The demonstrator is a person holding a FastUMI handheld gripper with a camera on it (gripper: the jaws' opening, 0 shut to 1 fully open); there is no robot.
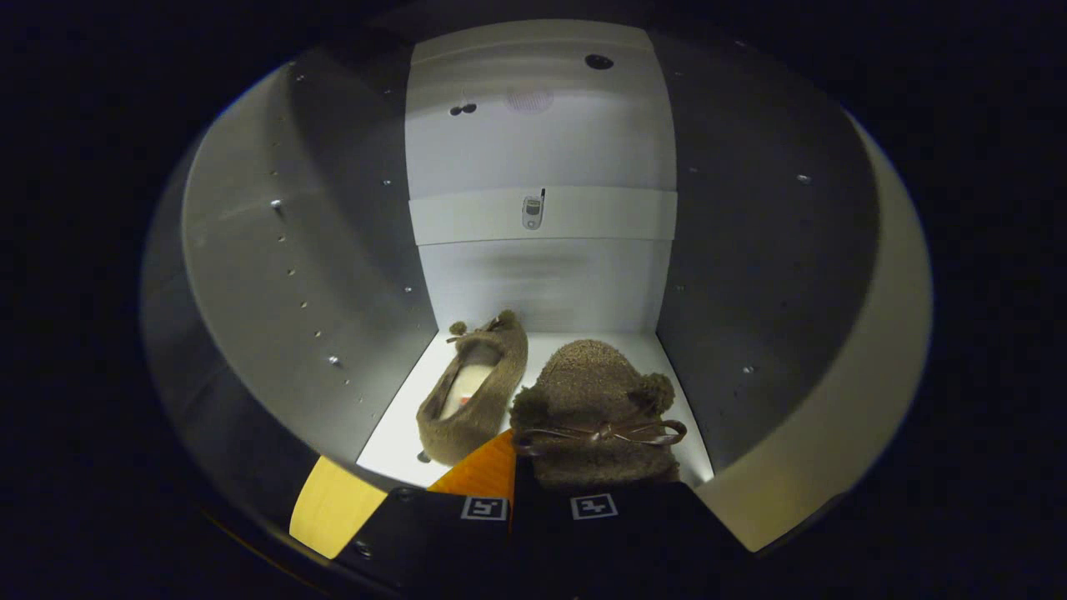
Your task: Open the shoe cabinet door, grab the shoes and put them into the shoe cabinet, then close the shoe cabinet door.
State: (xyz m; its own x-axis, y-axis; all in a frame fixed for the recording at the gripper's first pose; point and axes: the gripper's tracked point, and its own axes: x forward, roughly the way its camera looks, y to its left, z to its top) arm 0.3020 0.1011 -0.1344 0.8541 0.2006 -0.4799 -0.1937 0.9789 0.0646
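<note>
The shoe cabinet (542, 283) is standing open, showing a pale back panel, grey side walls dotted with small peg holes, and a white floor. Two fuzzy brown shoes are lying on that floor. The first shoe (475, 396) is sitting to the left, its opening facing up and showing a light insole, with small pompoms at its far end near the back panel. The second shoe (596, 412) is lying just right of the first, nearer the cabinet's front edge, carrying a thin ribbon bow and two pompoms. The tool (512, 479) is closing tightly on this second shoe's near end.
</note>
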